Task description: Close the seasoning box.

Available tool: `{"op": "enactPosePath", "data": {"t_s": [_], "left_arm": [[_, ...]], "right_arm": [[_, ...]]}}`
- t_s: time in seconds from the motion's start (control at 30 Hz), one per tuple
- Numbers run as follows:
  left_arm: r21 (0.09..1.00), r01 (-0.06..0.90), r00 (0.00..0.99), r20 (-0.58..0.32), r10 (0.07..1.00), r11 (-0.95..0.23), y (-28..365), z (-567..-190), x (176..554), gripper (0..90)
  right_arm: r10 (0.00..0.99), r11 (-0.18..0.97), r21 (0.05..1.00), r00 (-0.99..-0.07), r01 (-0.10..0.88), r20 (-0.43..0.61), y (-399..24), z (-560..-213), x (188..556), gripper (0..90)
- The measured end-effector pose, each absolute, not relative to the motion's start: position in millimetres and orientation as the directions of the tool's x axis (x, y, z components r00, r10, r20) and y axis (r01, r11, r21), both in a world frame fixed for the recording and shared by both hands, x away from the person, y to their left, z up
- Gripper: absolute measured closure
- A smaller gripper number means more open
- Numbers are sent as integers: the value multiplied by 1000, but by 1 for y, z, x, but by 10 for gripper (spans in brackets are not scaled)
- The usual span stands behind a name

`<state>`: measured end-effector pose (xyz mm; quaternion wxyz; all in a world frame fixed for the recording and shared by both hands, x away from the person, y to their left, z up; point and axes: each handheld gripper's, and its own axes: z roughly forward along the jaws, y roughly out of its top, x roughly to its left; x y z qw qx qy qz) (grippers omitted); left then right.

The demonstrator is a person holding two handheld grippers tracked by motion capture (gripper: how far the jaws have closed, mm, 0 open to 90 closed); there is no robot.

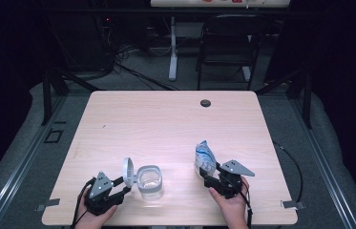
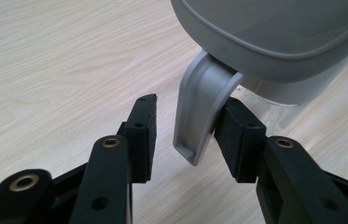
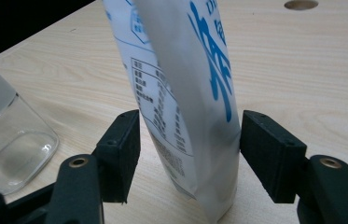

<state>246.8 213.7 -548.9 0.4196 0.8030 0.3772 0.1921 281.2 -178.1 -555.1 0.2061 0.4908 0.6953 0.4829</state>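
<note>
Pouch [image 1: 204, 157] stands upright on tabletop [image 1: 166, 124], 3 o'clock of jar [image 1: 150, 179], between right tool [image 3: 188, 154] jaws, spread without contact. Left tool [image 2: 188, 135] brackets lid latch [image 2: 199, 105], unclamped. Withdraw straight back.

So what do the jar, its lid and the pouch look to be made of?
The jar looks like clear glass or hard plastic: the table shows through its glossy wall. The lid looks like matte grey moulded plastic, with a smooth raised rim and a curved latch tab. The pouch seems a thin white plastic film or coated paper, creased, with blue print.
</note>
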Motion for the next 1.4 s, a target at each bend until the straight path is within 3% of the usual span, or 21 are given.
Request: {"op": "enactPosePath", "data": {"t_s": [0.27, 0.47, 1.4], "left_arm": [[818, 445, 642, -9, 766, -363, 214, -549, 247, 595], [819, 447, 641, -12, 767, -361, 214, -549, 247, 593], [814, 449, 646, -10, 763, -369, 215, -548, 248, 589]], "right_arm": [[882, 42, 852, -420, 522, 213, -177, -562, 287, 360], [866, -17, 832, -408, 555, 289, -178, -567, 294, 332], [880, 7, 803, -385, 596, 278, -166, -582, 305, 304]]}}
